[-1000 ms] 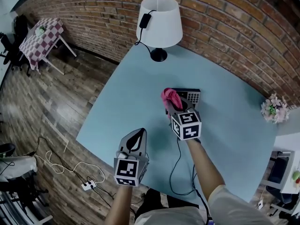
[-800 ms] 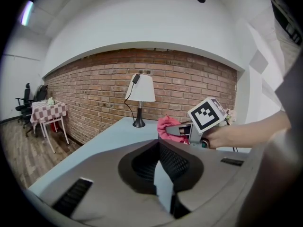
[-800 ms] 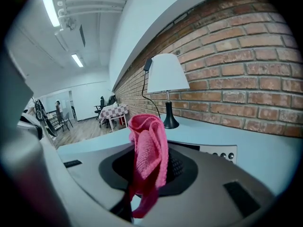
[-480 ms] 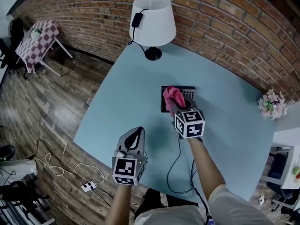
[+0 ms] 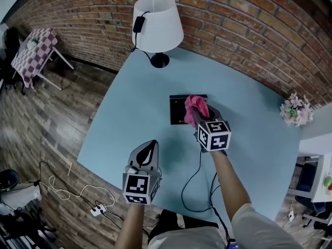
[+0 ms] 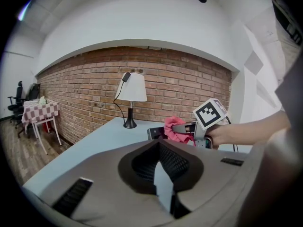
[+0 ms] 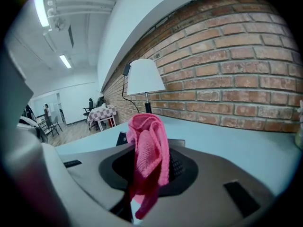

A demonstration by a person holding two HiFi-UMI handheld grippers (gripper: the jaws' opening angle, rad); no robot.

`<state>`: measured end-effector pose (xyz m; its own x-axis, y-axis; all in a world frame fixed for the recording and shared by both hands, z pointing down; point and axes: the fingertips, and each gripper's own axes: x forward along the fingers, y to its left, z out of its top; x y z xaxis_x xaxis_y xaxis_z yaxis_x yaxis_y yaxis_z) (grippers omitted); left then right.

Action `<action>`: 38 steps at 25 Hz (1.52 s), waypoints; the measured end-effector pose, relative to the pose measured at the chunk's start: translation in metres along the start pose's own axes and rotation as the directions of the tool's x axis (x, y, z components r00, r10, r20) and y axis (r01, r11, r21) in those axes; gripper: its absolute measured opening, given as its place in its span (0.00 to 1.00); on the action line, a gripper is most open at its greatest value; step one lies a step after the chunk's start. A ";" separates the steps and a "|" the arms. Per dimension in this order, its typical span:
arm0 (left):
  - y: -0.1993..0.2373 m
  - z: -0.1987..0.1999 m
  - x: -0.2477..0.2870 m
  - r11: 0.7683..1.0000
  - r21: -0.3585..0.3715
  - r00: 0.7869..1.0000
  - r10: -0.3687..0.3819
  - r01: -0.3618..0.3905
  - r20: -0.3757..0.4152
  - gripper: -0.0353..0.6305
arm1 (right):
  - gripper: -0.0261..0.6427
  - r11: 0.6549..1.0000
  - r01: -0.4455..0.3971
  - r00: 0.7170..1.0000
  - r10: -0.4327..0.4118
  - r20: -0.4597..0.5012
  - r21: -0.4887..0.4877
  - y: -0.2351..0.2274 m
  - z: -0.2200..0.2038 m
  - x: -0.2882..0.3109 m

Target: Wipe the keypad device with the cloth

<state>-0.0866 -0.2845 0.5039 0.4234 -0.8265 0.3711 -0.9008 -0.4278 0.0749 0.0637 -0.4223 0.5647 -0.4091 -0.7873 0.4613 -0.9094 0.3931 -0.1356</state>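
Clamping a bunched pink cloth [image 5: 195, 107] in the clenched jaws of the right gripper [image 5: 199, 116], directly above the right-hand part of the dark keypad device [image 5: 177, 109]; no telling whether cloth and keys touch. Lying flat near the middle of the pale blue table [image 5: 129, 123], a little toward the brick wall [image 5: 249, 30], with the device's left part uncovered. In the right gripper view, hanging in loose folds from between the jaws and hiding most of the device behind.

Holding the left gripper [image 5: 150, 148] low over the near edge of the table, well apart from the device, jaws pressed together on nothing.

Leaving bare tabletop all round the device: a wide stretch on its left out to the table's left edge, another on its right, and open surface between device and left gripper. Showing a white-shaded lamp [image 5: 155, 19] at the far left corner, well clear of the cloth, and a small bunch of pale flowers [image 5: 294, 110] at the right edge. Trailing a thin black cable [image 5: 183, 191] from the right gripper back across the near part of the table. Beyond the left edge, showing wooden floor with a white power strip [image 5: 97, 208] and, farther off, a small table under a checked cover [image 5: 32, 48]
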 end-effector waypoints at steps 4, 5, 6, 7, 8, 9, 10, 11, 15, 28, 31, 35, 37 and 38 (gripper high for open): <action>-0.006 0.001 0.007 1.000 -0.001 1.000 -0.017 0.017 0.000 0.08 | 0.21 1.000 0.024 1.000 -0.024 -0.002 -0.011 -0.014 -0.003 -0.004; -0.007 0.000 0.009 1.000 -0.003 1.000 -0.020 0.020 -0.002 0.08 | 0.21 1.000 0.029 1.000 -0.029 -0.003 -0.010 -0.016 -0.003 -0.005; -0.007 0.000 0.009 1.000 -0.005 1.000 -0.024 0.024 -0.004 0.08 | 0.21 0.999 0.036 0.999 -0.036 -0.004 -0.007 -0.019 -0.004 -0.006; -0.008 0.000 0.010 1.000 -0.006 1.000 -0.028 0.028 -0.005 0.08 | 0.21 0.999 0.043 0.999 -0.043 -0.003 -0.004 -0.022 -0.005 -0.007; -0.008 0.000 0.012 1.000 -0.005 1.000 -0.031 0.031 -0.005 0.08 | 0.21 0.999 0.050 0.999 -0.050 -0.003 -0.001 -0.025 -0.005 -0.008; -0.008 0.001 0.013 0.999 -0.004 0.999 -0.035 0.035 -0.002 0.08 | 0.21 0.998 0.059 0.998 -0.059 -0.002 0.002 -0.028 -0.006 -0.010; -0.008 0.002 0.014 0.999 -0.003 0.999 -0.038 0.038 0.000 0.08 | 0.21 0.998 0.067 0.998 -0.067 -0.003 0.007 -0.032 -0.006 -0.011; -0.008 0.003 0.015 0.999 -0.003 0.999 -0.041 0.041 0.002 0.08 | 0.21 0.997 0.074 0.997 -0.074 -0.005 0.014 -0.035 -0.007 -0.012; -0.009 0.006 0.018 0.999 -0.002 0.999 -0.048 0.048 0.001 0.08 | 0.21 0.994 0.100 0.995 -0.100 -0.013 0.033 -0.050 -0.011 -0.018; 0.000 0.008 0.014 1.000 0.001 1.000 -0.028 0.028 0.003 0.08 | 0.21 0.989 0.073 0.995 -0.080 0.054 0.126 -0.045 -0.003 -0.036; 0.013 0.009 0.007 1.000 -0.003 1.000 0.005 -0.005 0.007 0.08 | 0.21 0.992 -0.010 0.997 0.002 0.071 0.123 -0.007 0.001 -0.029; 0.030 0.008 -0.007 0.999 -0.011 0.999 0.050 -0.050 0.007 0.08 | 0.21 0.992 -0.088 0.995 0.084 0.045 0.089 0.041 -0.007 -0.012; 0.035 0.006 -0.014 0.998 -0.020 0.998 0.066 -0.066 0.012 0.08 | 0.21 0.990 -0.116 0.993 0.114 0.030 0.079 0.060 -0.012 -0.004; 0.036 0.004 -0.017 0.997 -0.023 0.997 0.073 -0.073 0.011 0.08 | 0.21 0.989 -0.128 0.992 0.127 0.022 0.071 0.068 -0.014 -0.001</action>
<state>-0.1260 -0.2874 0.4967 0.3574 -0.8597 0.3650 -0.9312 -0.3578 0.0689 0.0031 -0.3883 0.5679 -0.5229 -0.7411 0.4211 -0.8524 0.4561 -0.2559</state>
